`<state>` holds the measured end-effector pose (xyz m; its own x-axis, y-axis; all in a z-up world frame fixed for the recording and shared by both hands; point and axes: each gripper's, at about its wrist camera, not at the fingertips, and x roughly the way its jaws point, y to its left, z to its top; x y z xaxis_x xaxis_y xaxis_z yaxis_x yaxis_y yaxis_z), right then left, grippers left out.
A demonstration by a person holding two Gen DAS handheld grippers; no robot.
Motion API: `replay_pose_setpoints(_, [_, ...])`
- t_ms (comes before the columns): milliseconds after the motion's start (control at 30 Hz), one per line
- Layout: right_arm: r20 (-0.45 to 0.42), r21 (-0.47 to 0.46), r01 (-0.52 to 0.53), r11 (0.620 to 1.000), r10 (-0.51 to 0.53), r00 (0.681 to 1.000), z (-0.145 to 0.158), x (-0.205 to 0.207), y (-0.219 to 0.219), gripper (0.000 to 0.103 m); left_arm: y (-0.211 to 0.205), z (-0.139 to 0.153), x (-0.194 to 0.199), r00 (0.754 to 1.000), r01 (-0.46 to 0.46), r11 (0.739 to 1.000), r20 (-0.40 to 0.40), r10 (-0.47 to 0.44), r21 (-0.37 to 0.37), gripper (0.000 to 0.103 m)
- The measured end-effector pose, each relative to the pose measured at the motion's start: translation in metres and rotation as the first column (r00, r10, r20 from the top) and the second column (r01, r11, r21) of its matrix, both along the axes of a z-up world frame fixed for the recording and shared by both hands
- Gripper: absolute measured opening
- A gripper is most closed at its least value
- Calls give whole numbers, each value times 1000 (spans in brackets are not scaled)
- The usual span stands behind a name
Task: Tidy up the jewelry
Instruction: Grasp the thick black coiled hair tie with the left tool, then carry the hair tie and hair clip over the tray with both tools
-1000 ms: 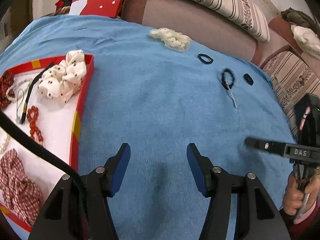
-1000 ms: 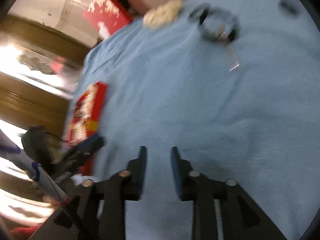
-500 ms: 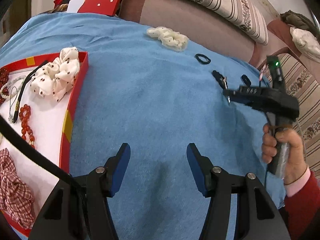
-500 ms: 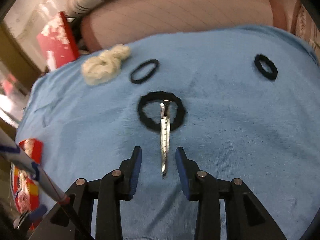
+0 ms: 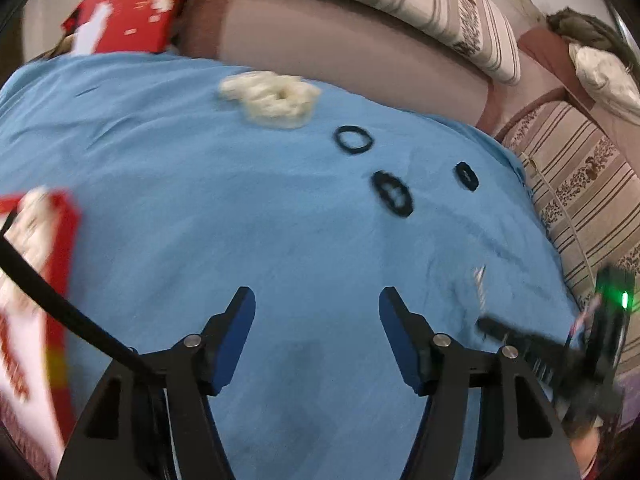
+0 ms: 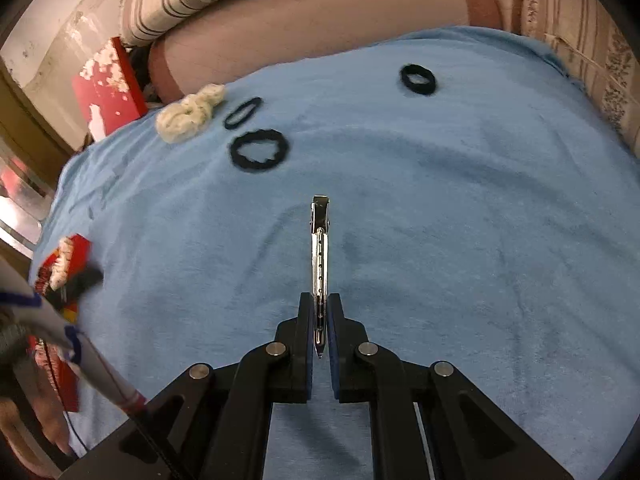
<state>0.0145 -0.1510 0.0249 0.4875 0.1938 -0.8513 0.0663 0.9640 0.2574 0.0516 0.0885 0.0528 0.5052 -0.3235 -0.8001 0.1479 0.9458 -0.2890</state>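
My right gripper (image 6: 319, 312) is shut on a silver metal hair clip (image 6: 320, 248) that points forward, held just above the blue towel (image 6: 440, 220). The clip also shows blurred at the right of the left wrist view (image 5: 480, 280), in front of the right gripper (image 5: 492, 326). My left gripper (image 5: 316, 312) is open and empty over the towel. On the towel lie a thick black hair tie (image 6: 259, 155), a thin black hair tie (image 6: 242, 113), a small black hair tie (image 6: 418, 79) and a cream scrunchie (image 6: 190, 118). The red jewelry tray (image 5: 52, 280) is at the left.
A striped sofa back and cushions (image 5: 360, 12) border the towel's far side. A red box lid (image 5: 132, 4) leans at the far left. The striped sofa arm (image 5: 580, 184) lies to the right.
My right gripper closed on the hair clip and pulled it back out of the thick black hair tie, toward me. The left wrist view shifted right, so less of the tray shows.
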Motion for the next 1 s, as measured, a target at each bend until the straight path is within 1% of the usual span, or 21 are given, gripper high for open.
replay_pose_setpoints(100, [-14, 20, 11, 1000, -11, 1000, -7, 9, -9, 7, -30, -7, 37, 999, 21, 1000, -29, -21, -11, 63])
replay_pose_setpoints(233, [-4, 54, 22, 998, -22, 1000, -8, 16, -21, 7, -64, -31, 86, 993, 14, 998, -120, -21, -58, 63])
replay_pose_setpoints(267, [-4, 64, 28, 998, -28, 1000, -9, 17, -24, 7, -69, -36, 93, 991, 14, 999, -132, -20, -51, 63])
replay_pose_setpoints(333, [-6, 82, 38, 996, -38, 999, -10, 20, -29, 7, -81, -40, 106, 993, -1, 1000, -115, 1, -1, 63])
replay_pose_setpoints(367, [-8, 87, 42, 995, -42, 999, -10, 21, -31, 7, -88, -41, 111, 995, 7, 1000, -95, -4, 27, 63])
replay_pose_setpoints(433, [-14, 95, 54, 994, -53, 998, -12, 24, -35, 7, -98, -41, 116, 996, 30, 997, -83, -24, 74, 63])
replay_pose_setpoints(467, [-18, 95, 57, 994, -56, 998, -13, 25, -36, 7, -101, -41, 116, 997, 39, 994, -74, -32, 99, 54])
replay_pose_setpoints(500, [-22, 96, 61, 994, -59, 998, -14, 27, -37, 7, -105, -40, 115, 997, 47, 989, -65, -39, 137, 31])
replay_pose_setpoints(533, [-24, 98, 64, 993, -62, 998, -15, 28, -37, 7, -107, -40, 114, 997, 55, 983, -60, -45, 174, 20])
replay_pose_setpoints(567, [-23, 95, 66, 993, -64, 998, -15, 29, -36, 7, -109, -39, 112, 996, 73, 979, -56, -64, 189, 15])
replay_pose_setpoints(600, [-19, 87, 64, 994, -63, 998, -15, 29, -35, 7, -107, -36, 110, 997, 75, 979, -48, -68, 187, 11])
replay_pose_setpoints(700, [-3, 57, 55, 997, -55, 998, -14, 28, -29, 7, -96, -21, 98, 998, 65, 986, -34, -61, 151, 8])
replay_pose_setpoints(900, [25, 61, 30, 998, -31, 999, -11, 24, -21, 7, -64, 16, 42, 996, 65, 982, 42, -74, 176, 8])
replay_pose_setpoints(1000, [44, 52, 7, 999, -9, 999, -8, 19, -12, 7, -37, 33, 6, 995, 54, 983, 72, -67, 174, 8])
